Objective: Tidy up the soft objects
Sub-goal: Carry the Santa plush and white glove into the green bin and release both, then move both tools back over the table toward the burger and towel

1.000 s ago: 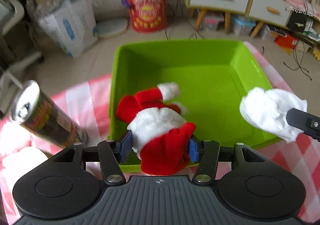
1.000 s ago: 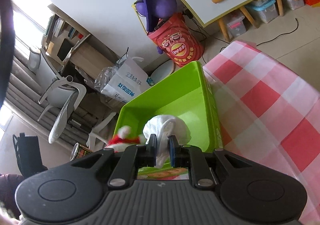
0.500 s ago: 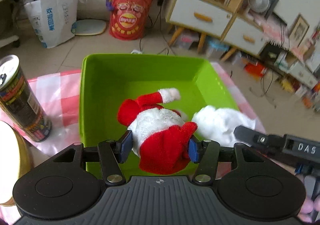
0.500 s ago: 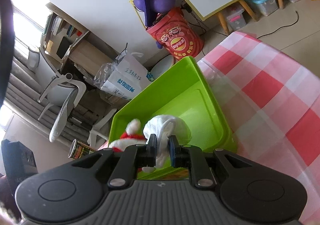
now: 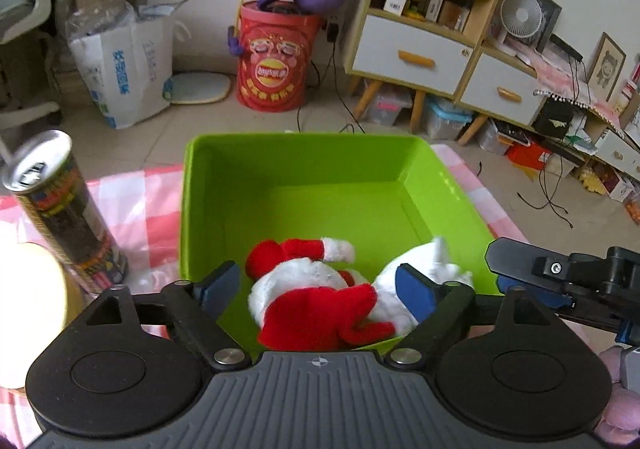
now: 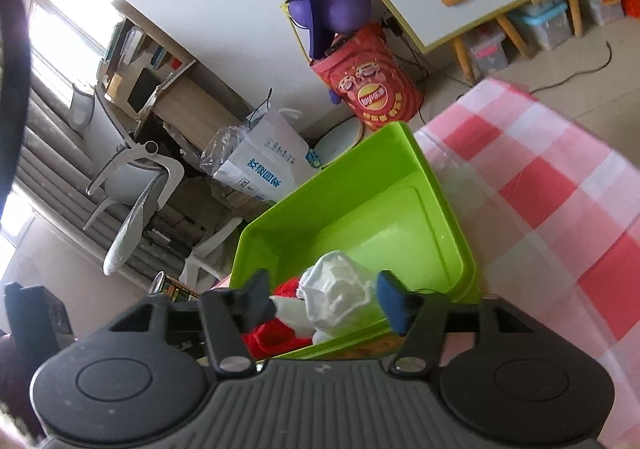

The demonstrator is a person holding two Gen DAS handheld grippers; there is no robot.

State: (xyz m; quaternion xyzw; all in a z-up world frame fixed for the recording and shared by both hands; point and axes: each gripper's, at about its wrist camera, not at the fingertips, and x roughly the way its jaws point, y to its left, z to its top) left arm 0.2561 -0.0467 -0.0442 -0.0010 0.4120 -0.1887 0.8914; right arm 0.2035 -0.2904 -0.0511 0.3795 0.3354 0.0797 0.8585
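A red and white Santa plush [image 5: 316,301] lies inside the green bin [image 5: 304,157] by its near wall. Around the plush, my left gripper [image 5: 316,289] has its jaws opening wide, and neither pad presses on it. A white soft toy [image 5: 424,261] rests beside the plush on its right. In the right wrist view the white toy [image 6: 340,297] sits between the opening jaws of my right gripper [image 6: 324,301], loose over the bin [image 6: 360,185], with the Santa plush [image 6: 272,333] under it. The right gripper [image 5: 496,267] reaches in from the right edge of the left wrist view.
A tall drinks can [image 5: 64,209] stands on the pink checked cloth [image 6: 540,177] left of the bin, beside a pale round object [image 5: 28,309]. On the floor beyond are a red snack barrel [image 5: 276,57], a white bag [image 5: 124,61] and a shelf unit [image 5: 424,41].
Both grippers have opened. The Santa plush and the white toy have left the pads and dropped into the bin. The left wrist view has pulled back and tilted up.
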